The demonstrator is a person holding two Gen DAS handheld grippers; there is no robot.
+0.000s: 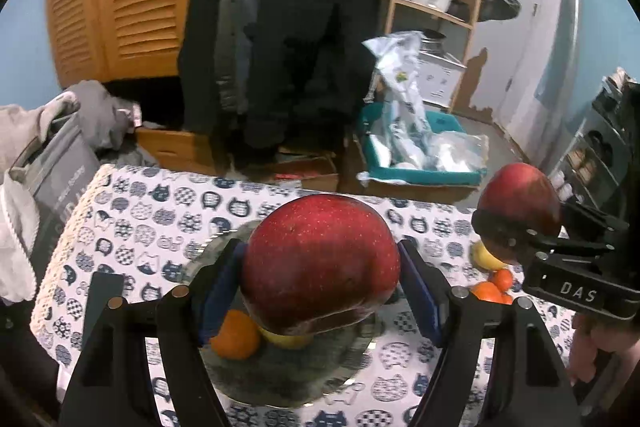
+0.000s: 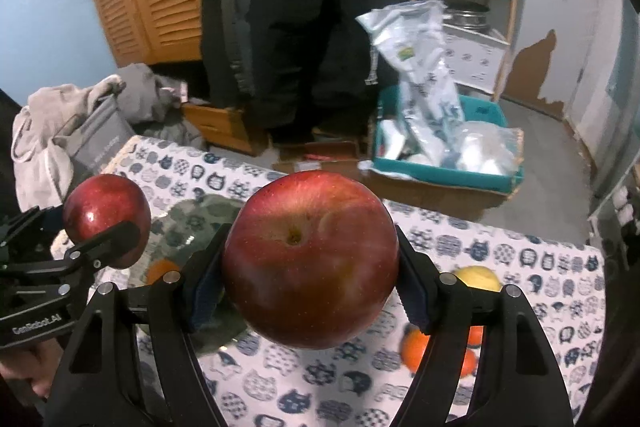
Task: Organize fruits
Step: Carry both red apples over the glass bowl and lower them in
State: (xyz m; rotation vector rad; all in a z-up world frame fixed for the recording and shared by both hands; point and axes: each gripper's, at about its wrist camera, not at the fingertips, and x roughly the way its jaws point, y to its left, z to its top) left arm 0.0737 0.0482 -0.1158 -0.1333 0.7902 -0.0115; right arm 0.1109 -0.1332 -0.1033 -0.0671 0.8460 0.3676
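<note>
My left gripper [image 1: 320, 267] is shut on a large red apple [image 1: 320, 251], held above a glass plate [image 1: 280, 379]. On the plate lie an orange [image 1: 236, 335] and a lemon [image 1: 288, 339], partly hidden by the apple. My right gripper [image 2: 310, 259] is shut on a second red apple [image 2: 312, 267], stem hollow facing the camera, over the table to the right of the plate [image 2: 180, 223]. Each gripper appears in the other's view, gripping its apple: the right gripper [image 1: 520, 227] and the left gripper [image 2: 108, 235]. A lemon [image 2: 478, 277] and oranges [image 2: 416, 347] lie on the cloth below.
The table wears a white cloth with blue cat prints [image 1: 160, 227]. Beyond its far edge stand a teal bin of plastic bags [image 1: 424, 163], cardboard boxes, hanging dark coats [image 1: 288, 27] and a wooden shelf [image 1: 436, 7]. Grey clothes and a bag [image 1: 52, 179] pile at the left.
</note>
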